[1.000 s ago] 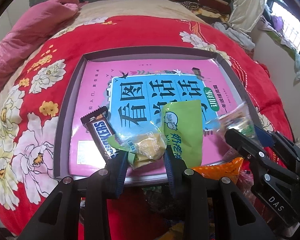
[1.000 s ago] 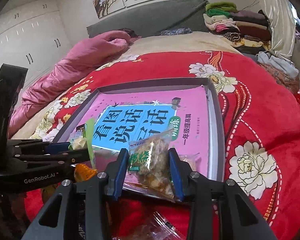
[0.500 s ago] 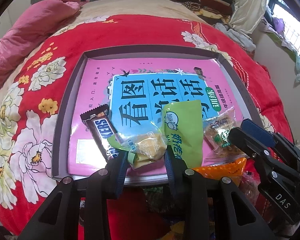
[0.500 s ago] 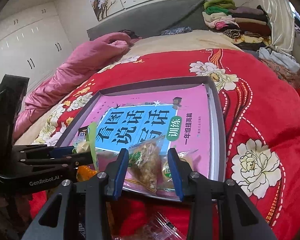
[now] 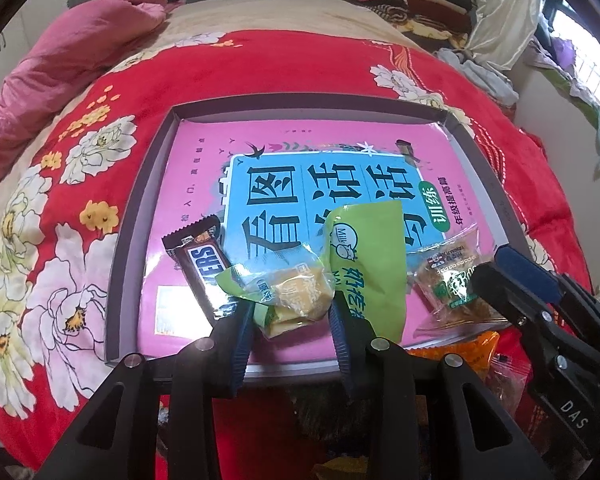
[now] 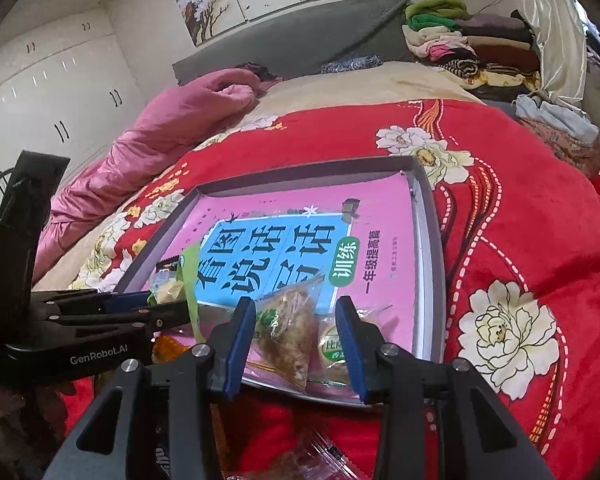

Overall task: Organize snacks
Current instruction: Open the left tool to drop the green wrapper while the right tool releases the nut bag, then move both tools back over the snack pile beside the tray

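Observation:
A grey tray [image 5: 140, 216] holding a pink book lies on the red bed. On its near edge lie a Snickers bar [image 5: 202, 268], a yellow cake packet [image 5: 296, 292], a green milk sachet [image 5: 368, 256] and a clear packet of brown snack [image 5: 452, 284]. My left gripper [image 5: 292, 320] is open, its jaws either side of the yellow packet. My right gripper [image 6: 296, 332] is open around the brown snack packet [image 6: 292, 328], which rests on the tray [image 6: 428, 280].
More loose snack packets [image 5: 460, 350] lie below the tray's near edge, including an orange one. A pink quilt [image 6: 172, 124] lies at the far left and folded clothes [image 6: 460, 48] are stacked at the far right.
My right gripper lowered the brown snack packet onto the tray's near right corner and opened. The left gripper stayed open at the yellow packet.

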The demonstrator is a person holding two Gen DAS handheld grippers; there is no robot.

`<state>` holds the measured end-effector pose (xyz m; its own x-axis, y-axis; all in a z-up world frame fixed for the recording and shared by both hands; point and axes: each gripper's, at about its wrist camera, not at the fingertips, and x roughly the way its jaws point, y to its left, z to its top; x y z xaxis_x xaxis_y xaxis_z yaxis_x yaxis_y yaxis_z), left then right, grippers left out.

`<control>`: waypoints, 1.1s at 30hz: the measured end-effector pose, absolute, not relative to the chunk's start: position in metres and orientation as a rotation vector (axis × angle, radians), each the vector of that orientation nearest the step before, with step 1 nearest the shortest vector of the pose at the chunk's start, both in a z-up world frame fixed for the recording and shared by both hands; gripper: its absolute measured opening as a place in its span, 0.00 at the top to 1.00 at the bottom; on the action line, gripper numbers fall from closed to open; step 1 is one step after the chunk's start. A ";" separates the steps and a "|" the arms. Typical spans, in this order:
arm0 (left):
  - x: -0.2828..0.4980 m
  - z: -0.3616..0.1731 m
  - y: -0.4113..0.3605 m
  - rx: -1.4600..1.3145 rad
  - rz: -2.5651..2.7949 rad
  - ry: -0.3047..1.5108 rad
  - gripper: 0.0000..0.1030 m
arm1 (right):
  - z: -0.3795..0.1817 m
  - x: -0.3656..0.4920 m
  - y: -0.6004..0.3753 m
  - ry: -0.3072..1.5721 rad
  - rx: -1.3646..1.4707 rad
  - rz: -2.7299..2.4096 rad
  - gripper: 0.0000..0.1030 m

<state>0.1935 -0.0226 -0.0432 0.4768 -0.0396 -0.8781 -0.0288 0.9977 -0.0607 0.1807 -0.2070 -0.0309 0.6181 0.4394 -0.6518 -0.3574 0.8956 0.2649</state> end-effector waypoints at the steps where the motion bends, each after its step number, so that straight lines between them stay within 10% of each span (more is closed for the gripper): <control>1: 0.193 -0.043 -0.022 -0.074 -0.007 1.075 0.63 | -0.030 0.181 -0.208 0.778 0.116 0.460 0.59; 33: 0.171 -0.001 -0.002 -0.176 -0.015 0.983 0.38 | -0.015 0.184 -0.239 0.740 0.221 0.427 0.49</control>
